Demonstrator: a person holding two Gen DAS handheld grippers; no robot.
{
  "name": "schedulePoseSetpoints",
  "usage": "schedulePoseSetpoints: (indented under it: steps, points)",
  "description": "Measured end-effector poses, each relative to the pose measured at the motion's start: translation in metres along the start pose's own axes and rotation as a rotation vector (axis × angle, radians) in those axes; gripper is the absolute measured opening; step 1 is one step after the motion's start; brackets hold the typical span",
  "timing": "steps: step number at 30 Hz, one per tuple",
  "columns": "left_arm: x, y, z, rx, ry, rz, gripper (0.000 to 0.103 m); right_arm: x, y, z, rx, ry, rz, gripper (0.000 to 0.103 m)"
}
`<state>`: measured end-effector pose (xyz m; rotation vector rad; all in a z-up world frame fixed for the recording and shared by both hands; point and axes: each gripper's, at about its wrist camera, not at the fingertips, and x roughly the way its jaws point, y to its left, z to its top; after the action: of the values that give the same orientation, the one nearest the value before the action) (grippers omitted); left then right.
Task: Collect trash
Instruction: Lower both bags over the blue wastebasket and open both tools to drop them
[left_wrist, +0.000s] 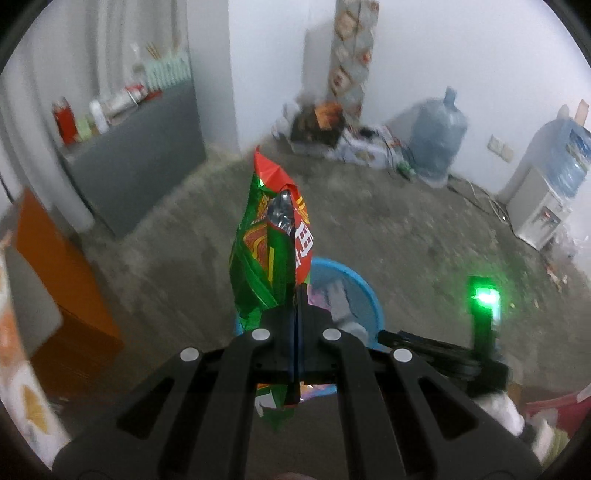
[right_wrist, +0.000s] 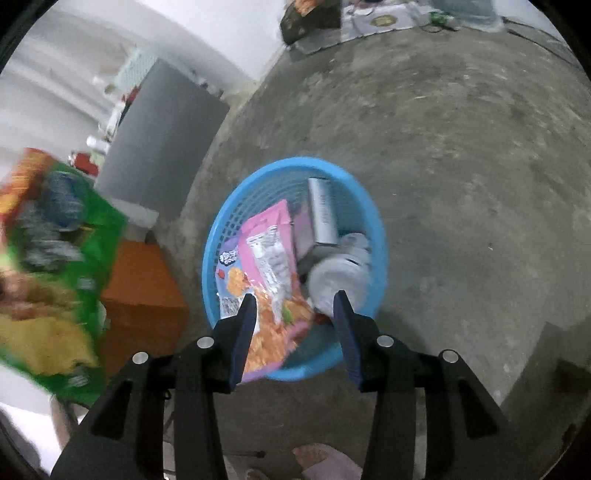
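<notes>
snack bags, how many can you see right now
2. A green snack bag is clamped in the left tool, above the blue basket. A pink snack bag lies inside the basket. Others may be hidden beneath.

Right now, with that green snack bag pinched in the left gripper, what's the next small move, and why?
Probably carry the green snack bag over the blue basket and open the left gripper. The bag is clamped, and the basket just beyond it already holds other trash.

Dim, flat indoor light, strong fisheye bending and dark vignette at edges, motion blur throughout.
</notes>
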<state>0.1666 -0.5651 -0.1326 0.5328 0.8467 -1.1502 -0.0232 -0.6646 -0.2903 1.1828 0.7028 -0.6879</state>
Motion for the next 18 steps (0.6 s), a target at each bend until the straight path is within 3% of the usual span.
schedulePoseSetpoints:
  steps: [2, 3, 4, 6, 8, 11, 18]
  points:
    - [0.024, -0.01, -0.003, 0.006, 0.064, -0.032, 0.002, -0.015, -0.014, -0.011, 0.028, -0.008, -0.001, 0.043]
    - [0.043, -0.017, -0.005, 0.02, 0.122, -0.056, 0.012, -0.019, -0.02, -0.017, 0.04, -0.006, -0.003, 0.043]
    - [0.055, -0.022, -0.008, 0.026, 0.157, -0.056, 0.038, -0.023, -0.028, -0.024, 0.051, 0.001, -0.009, 0.043]
    - [0.077, -0.033, -0.017, 0.06, 0.212, -0.055, 0.065, -0.027, -0.039, -0.036, 0.068, 0.014, -0.024, 0.043]
    - [0.08, -0.039, -0.022, 0.076, 0.206, -0.062, 0.064, -0.031, -0.052, -0.051, 0.091, 0.04, -0.035, 0.043]
    - [0.06, -0.034, -0.021, 0.011, 0.165, -0.12, 0.065, -0.037, -0.065, -0.066, 0.106, 0.06, -0.039, 0.043]
    - [-0.038, -0.02, -0.016, -0.005, 0.005, -0.116, 0.069, -0.061, -0.041, -0.083, 0.017, 0.049, -0.023, 0.043]
